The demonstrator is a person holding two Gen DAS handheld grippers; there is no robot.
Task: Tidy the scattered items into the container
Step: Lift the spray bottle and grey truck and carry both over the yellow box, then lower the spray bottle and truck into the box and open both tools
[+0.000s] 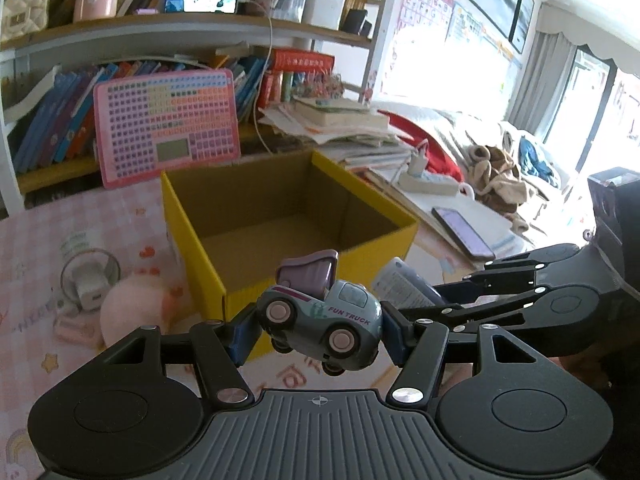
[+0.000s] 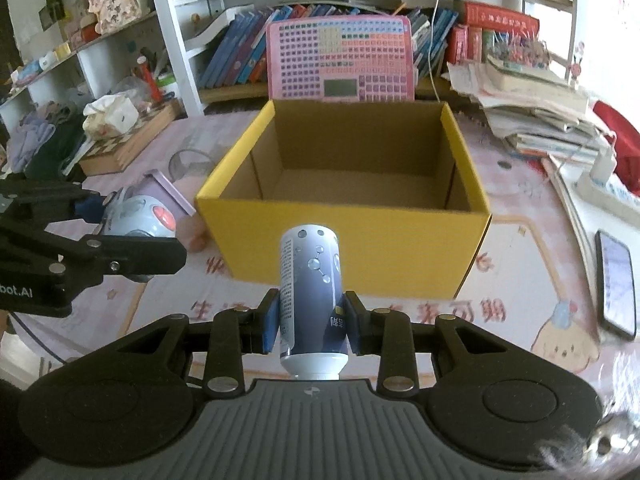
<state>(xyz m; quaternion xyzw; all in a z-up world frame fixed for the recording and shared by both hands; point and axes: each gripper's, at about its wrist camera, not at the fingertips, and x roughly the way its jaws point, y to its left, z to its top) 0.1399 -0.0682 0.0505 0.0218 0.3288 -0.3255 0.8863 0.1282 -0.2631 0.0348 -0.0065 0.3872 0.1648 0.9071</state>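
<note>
Nearest the left wrist camera, the left gripper [image 1: 318, 334] is clamped on a small grey toy truck [image 1: 320, 312] with a purple tipper bed, its blue pads pressing the front and back ends so the truck hangs sideways, wheels facing the camera, just short of the near corner of the box. Nearest the right wrist camera, the right gripper [image 2: 312, 328] is clenched around the lower body of a blue and white bottle [image 2: 312, 300], which lies along the fingers pointing toward the box. The yellow cardboard box [image 2: 352, 248] sits open on a pink patterned table [image 2: 520, 312], empty inside, directly ahead of both grippers. A pink round toy [image 1: 128, 308] and a white charger [image 1: 90, 290] rest on the table left of the box. The truck looks light, hard and smooth, with rolling wheels, so gripping its solid body is likely safest. The bottle looks rigid, light and slick, so a hold across its middle should keep it from sliding out.
</note>
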